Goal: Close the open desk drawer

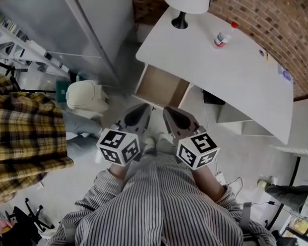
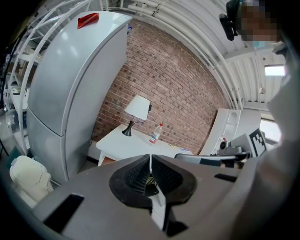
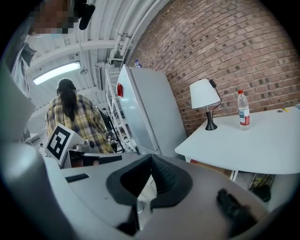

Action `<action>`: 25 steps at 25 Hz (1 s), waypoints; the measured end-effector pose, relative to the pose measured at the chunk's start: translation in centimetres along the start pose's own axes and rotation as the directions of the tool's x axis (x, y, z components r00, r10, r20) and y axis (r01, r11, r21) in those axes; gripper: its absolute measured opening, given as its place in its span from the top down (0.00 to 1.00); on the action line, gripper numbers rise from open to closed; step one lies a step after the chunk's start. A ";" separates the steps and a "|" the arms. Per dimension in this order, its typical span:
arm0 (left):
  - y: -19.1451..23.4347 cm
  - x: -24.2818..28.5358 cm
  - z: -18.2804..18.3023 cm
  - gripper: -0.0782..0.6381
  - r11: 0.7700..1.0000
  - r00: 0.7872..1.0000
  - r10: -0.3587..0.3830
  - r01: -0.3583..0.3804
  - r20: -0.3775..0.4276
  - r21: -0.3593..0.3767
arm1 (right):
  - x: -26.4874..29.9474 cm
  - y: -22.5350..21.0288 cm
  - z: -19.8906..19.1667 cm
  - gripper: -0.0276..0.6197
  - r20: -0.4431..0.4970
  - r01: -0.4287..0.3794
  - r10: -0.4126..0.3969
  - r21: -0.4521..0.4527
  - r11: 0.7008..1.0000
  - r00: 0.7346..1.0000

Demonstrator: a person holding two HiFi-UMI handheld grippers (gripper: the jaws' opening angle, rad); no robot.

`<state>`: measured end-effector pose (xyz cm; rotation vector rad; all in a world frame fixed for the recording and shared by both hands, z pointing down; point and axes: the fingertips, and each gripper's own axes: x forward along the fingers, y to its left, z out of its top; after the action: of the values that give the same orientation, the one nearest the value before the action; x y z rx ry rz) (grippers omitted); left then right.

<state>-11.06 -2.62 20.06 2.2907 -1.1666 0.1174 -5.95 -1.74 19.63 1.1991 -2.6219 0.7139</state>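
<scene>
Drawer [image 1: 162, 87] stands open at frame centre, projecting from under the desk [image 1: 231, 67]. Left gripper [image 1: 142, 110] and right gripper [image 1: 170, 113] sit just below it, jaws together, holding nothing. Risk: an off-centre push could skew and jam the drawer.

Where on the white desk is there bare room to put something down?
The wide middle of the desk, between the bottle and the near edge, is bare. The lamp and bottle occupy the far side; small items sit at the right end. The open drawer looks empty.
</scene>
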 end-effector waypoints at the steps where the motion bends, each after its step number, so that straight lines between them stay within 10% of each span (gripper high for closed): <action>1: 0.0 0.2 0.1 0.86 1.000 1.000 0.004 -0.004 0.000 0.002 | 0.1 -0.2 0.1 0.93 -0.003 -0.003 0.003 -0.003 1.000 1.000; 25: 2.6 5.6 -3.2 0.86 0.995 0.987 0.060 -0.047 -0.151 0.091 | 3.1 -5.1 -3.2 0.93 -0.109 -0.051 0.053 0.021 0.998 0.993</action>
<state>-9.03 -6.20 25.62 2.2804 -1.1640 0.3655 -4.26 -5.09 25.31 1.0680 -2.5706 0.7909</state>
